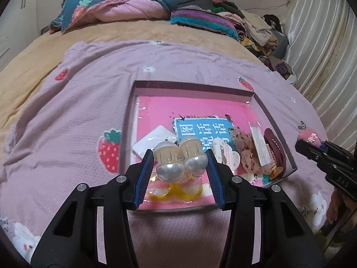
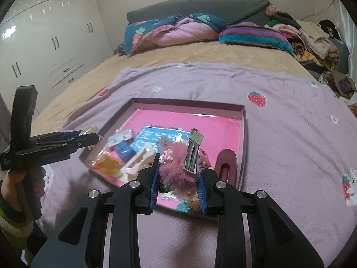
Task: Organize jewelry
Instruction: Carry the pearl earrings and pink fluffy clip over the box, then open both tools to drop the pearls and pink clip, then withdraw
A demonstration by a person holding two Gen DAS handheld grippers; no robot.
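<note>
At the bottom centre of the left wrist view, our left gripper [image 1: 181, 156] is clamped on a clear plastic claw clip with two large pearl domes [image 1: 178, 159], held above the near left corner of the shallow mauve cardboard tray with a pink liner [image 1: 191, 84]. In the right wrist view, low in the centre, our right gripper [image 2: 178, 174] pinches a fluffy pink pom-pom hair clip with a metal snap bar [image 2: 178, 174] over the tray's near edge. Inside the tray we see a dark maroon oval hair clip [image 2: 226, 164] at right, yellow rings in a clear bag [image 1: 176, 189], and a blue printed card [image 1: 202, 131]. The tray sits on a lilac strawberry-print blanket [image 1: 89, 93]; beyond, in the upper frame, lies a folded pink and navy quilt [image 1: 116, 9].
</note>
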